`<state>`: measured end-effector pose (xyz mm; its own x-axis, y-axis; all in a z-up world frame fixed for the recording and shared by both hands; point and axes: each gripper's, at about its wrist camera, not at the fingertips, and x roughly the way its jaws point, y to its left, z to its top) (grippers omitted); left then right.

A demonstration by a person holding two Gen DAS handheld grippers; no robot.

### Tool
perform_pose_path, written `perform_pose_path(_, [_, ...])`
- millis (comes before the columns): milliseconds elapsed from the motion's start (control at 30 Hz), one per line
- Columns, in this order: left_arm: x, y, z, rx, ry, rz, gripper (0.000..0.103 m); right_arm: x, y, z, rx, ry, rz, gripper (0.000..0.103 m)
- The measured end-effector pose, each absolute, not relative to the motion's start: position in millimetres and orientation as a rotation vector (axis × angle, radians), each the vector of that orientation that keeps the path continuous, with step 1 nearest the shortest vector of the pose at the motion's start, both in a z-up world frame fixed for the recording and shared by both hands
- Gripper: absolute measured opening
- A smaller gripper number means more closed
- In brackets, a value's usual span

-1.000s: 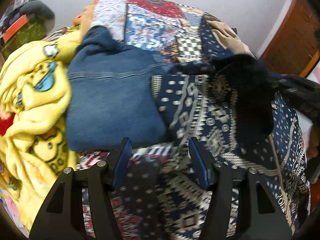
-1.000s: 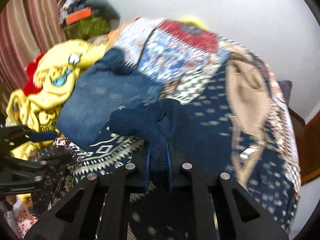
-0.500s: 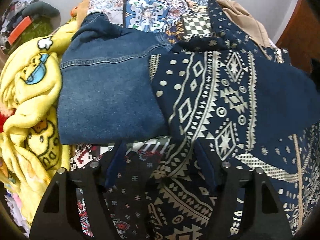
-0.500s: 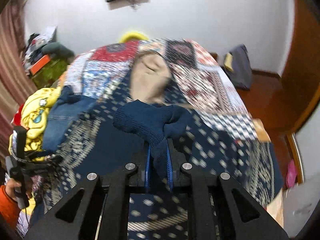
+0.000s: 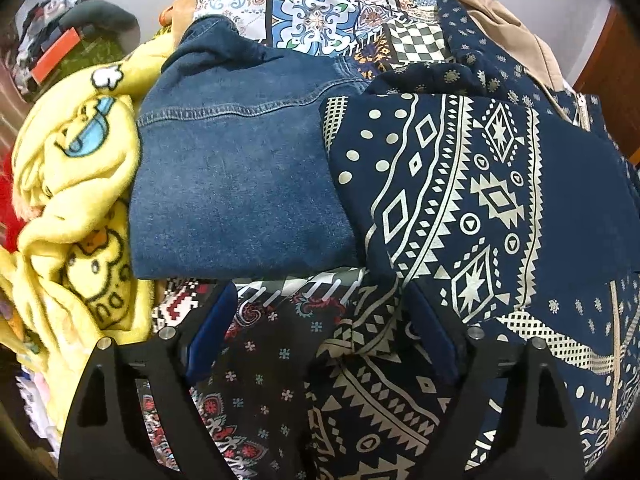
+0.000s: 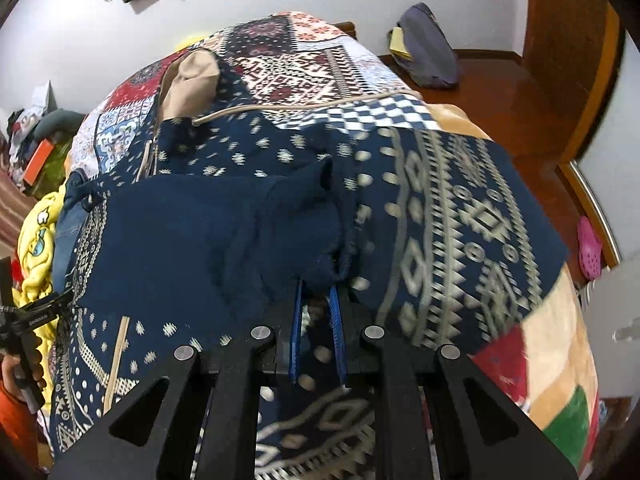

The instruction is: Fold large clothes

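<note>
Left gripper: jaws had just been opening, stood wide and released; patterned cloth lay under the gap, pads not pressing it.
Right gripper: clenched on a bunched dark navy fold of the garment, blue pads nearly together.
Navy garment with cream geometric print: spread over the bed, one edge lapping the jeans; motion-blurred in right view.
Folded blue denim jeans: just left of the garment.
Yellow fleece blanket with cartoon faces: crumpled beside the jeans, at bed's left edge.
Patchwork bedspread: beyond the jeans.
Tan cloth: far end of bed.
Hand: at left edge, holding the other gripper's handle.
</note>
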<state>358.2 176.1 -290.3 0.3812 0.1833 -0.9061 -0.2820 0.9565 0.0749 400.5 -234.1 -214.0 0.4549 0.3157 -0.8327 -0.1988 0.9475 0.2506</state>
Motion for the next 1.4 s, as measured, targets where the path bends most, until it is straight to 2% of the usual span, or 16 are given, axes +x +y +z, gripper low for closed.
perform_pose_path(300, [359, 127, -239, 0.046, 1.055, 0.227, 0.085, 379, -281, -159, 0.133, 0.931, 0.294, 0.014])
perform_pose_path(367, [362, 112, -224, 0.044, 1.015, 0.184, 0.085, 377, -299, -152, 0.164, 0.924, 0.28, 0.024])
perform_pose_path(433, [365, 98, -211, 0.04, 0.987, 0.148, 0.085, 377, -312, -150, 0.191, 0.918, 0.272, 0.048])
perform_pose_path(500, [370, 81, -198, 0.041, 0.954, 0.1, 0.085, 379, -317, -151, 0.204, 0.914, 0.246, 0.056])
perform_pose_path(700, [385, 42, -191, 0.03, 0.929, 0.007, 0.085, 400, -351, -196, 0.319, 1.014, 0.175, 0.056])
perform_pose_path(900, [401, 22, -211, 0.039, 0.971, -0.037, 0.085, 422, -385, -253, 0.538, 1.122, 0.13, 0.056])
perform_pose_path(1200, [409, 26, -236, 0.008, 1.021, -0.036, 0.085, 455, -399, -280, 0.676, 1.087, 0.114, 0.059])
perform_pose_path(1300, [409, 31, -240, -0.006, 1.03, -0.027, 0.085, 463, -403, -284, 0.716, 1.071, 0.085, 0.054])
perform_pose_path(1367, [407, 33, -241, -0.007, 1.031, -0.019, 0.085, 466, -404, -282, 0.716, 1.061, 0.037, 0.04])
perform_pose_path(1400, [405, 35, -241, -0.006, 1.03, -0.014, 0.085, 468, -402, -278, 0.699, 1.05, 0.031, 0.028])
